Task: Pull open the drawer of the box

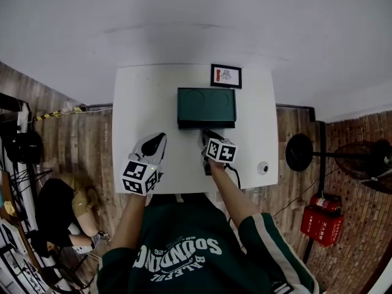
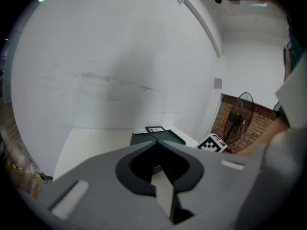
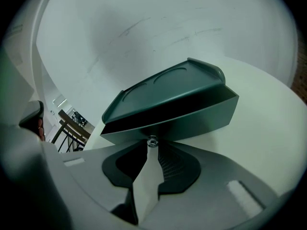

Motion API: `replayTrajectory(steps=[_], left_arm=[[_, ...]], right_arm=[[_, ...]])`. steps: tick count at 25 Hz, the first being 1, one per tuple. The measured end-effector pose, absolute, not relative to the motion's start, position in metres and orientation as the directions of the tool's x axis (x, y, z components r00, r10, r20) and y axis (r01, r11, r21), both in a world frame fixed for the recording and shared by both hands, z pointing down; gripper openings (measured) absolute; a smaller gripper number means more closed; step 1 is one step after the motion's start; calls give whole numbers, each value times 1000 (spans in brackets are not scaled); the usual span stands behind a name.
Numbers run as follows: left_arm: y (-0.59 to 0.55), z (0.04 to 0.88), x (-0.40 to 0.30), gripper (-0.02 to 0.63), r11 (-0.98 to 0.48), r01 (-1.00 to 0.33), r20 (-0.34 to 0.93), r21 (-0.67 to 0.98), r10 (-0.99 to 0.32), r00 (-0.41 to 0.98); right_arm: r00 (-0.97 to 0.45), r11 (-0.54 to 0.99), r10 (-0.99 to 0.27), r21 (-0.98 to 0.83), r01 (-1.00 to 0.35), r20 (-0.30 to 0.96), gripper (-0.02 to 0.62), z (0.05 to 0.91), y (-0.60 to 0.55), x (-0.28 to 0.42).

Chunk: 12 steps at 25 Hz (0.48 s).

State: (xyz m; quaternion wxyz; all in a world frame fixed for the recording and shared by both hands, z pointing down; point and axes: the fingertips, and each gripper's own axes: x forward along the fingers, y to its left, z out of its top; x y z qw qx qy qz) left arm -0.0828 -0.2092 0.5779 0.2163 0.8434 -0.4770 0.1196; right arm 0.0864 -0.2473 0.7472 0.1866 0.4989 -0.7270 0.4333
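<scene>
A dark green box (image 1: 206, 105) with a flat lid sits mid-table on the white table (image 1: 138, 103). Its drawer front faces me and carries a small clear knob (image 3: 152, 141). My right gripper (image 1: 207, 136) is at that front, and in the right gripper view its (image 3: 151, 150) jaw tips are closed on the knob. A dark gap runs between the lid and the drawer front (image 3: 192, 121). My left gripper (image 1: 156, 141) hovers over the table left of the box, shut and holding nothing. The left gripper view (image 2: 160, 169) shows the box (image 2: 156, 137) ahead to the right.
A black-framed card (image 1: 226, 76) stands behind the box at the table's far edge. A small white round object (image 1: 263, 168) lies near the right front corner. A fan (image 1: 300, 152) and a red fire extinguisher (image 1: 321, 219) stand on the floor right; a person (image 1: 61, 207) sits left.
</scene>
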Motion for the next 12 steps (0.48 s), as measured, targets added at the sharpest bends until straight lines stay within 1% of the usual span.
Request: replayTrajectory(steps=[5, 12], left_arm=[[-203, 579, -77, 52, -457, -851, 409, 258, -746, 525], [-199, 579, -71, 52, -464, -844, 400, 267, -744, 536]], right_arm=[[-437, 137, -550, -439, -888, 712, 72, 747, -220, 89], [-434, 207, -525, -385, -899, 732, 72, 748, -192, 90]])
